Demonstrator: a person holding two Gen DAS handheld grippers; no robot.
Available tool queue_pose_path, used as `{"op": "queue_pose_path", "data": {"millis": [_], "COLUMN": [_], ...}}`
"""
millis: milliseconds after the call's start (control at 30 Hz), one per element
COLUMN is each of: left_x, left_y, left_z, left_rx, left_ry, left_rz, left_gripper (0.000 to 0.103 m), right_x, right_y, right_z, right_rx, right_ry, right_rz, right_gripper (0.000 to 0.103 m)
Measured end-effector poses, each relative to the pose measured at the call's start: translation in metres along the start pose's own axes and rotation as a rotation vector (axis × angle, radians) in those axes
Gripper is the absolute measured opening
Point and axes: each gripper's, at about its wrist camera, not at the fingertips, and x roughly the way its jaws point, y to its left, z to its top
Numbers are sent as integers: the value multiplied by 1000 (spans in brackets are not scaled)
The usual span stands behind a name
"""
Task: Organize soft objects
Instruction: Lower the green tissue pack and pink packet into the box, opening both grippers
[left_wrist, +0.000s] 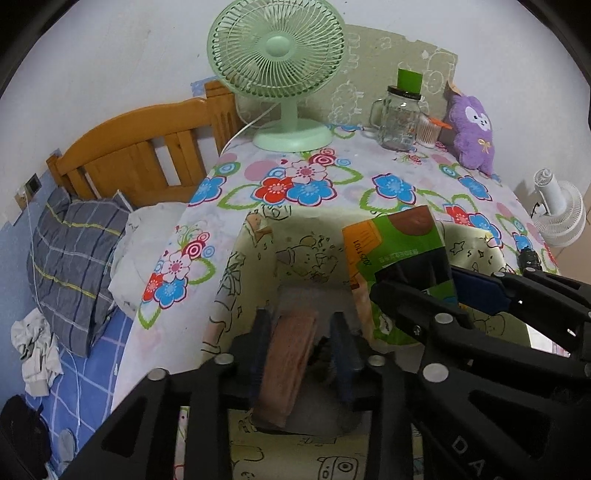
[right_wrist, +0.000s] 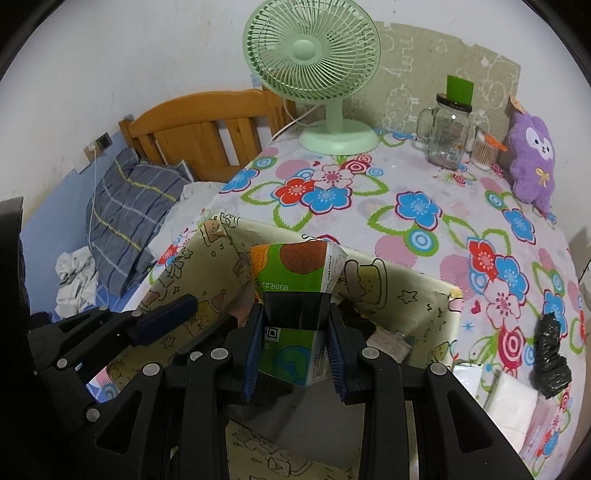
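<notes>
A cream cartoon-print fabric box (left_wrist: 295, 247) stands open on the floral table; it also shows in the right wrist view (right_wrist: 406, 291). My left gripper (left_wrist: 301, 354) reaches into the box, its jaws around a folded pink towel (left_wrist: 288, 365) that touches the left pad, with a gap at the right pad. My right gripper (right_wrist: 295, 350) is shut on a green and orange soft tissue pack (right_wrist: 295, 295) and holds it upright over the box; the pack also shows in the left wrist view (left_wrist: 399, 251). A purple plush toy (right_wrist: 532, 158) sits at the table's far right.
A green desk fan (right_wrist: 314, 55), a glass jar with green lid (right_wrist: 447, 129) and a cotton-swab cup (right_wrist: 484, 147) stand at the back. A black bag (right_wrist: 550, 362) and white tissues (right_wrist: 513, 406) lie at the right. A bed with a plaid pillow (left_wrist: 74, 258) is at the left.
</notes>
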Motion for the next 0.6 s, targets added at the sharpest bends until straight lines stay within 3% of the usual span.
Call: {"op": "queue_pose_path", "data": {"millis": [200,267,333,600], "left_x": [0,-1,-3,-11], "left_y": [2,0,-3,-13], "left_z": [-3,-3,-3,-6], "left_rx": [-5,-4,1,28], "left_ry": [6,7,2,-15], "left_rz": [-20,-32,-36,-23], "left_gripper": [50,57,63,75], "right_x": [6,7,5,-4], "right_y": [2,1,-2,-7], "right_z": [-1,-1,-1,-7], "right_rx": [6,9,24,31], "right_ry": [26,33,30,27], "right_rz": [40,41,33,9], "right_gripper": [42,59,65,73]}}
